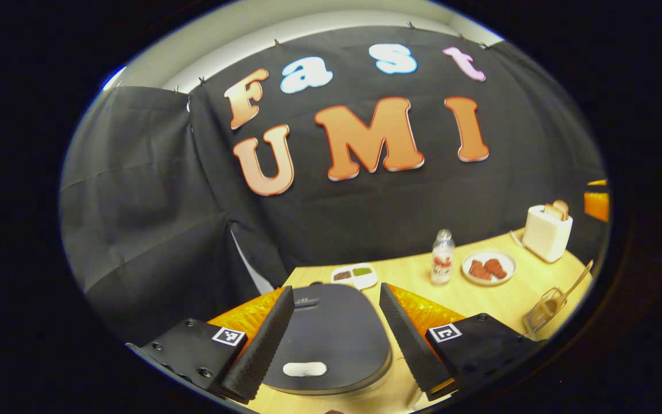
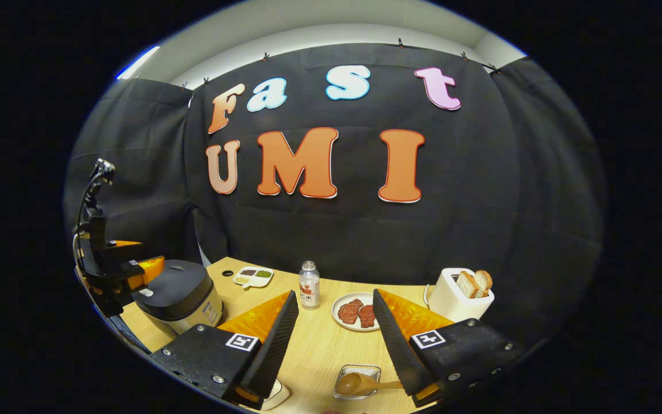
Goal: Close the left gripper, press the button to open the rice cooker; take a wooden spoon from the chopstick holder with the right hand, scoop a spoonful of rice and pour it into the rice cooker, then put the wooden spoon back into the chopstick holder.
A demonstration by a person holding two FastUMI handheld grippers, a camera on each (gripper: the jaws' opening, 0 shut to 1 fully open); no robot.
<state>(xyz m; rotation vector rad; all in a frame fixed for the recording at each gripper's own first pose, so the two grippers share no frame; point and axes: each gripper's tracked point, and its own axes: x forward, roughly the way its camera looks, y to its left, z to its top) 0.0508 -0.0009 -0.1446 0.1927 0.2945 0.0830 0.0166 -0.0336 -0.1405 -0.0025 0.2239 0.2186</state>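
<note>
Our left gripper (image 1: 337, 339) hangs directly over the rice cooker (image 1: 331, 333), jaws wide open and empty; its white button (image 1: 304, 369) sits near, slightly left. Our right gripper (image 2: 331, 351) is open too, the wooden spoon (image 2: 360, 382) lying below it.

Rice cooker (image 1: 331, 339) front hides behind the left claw's fingers (image 1: 262, 345); divided dish (image 2: 253, 276) contents too small to tell.
</note>
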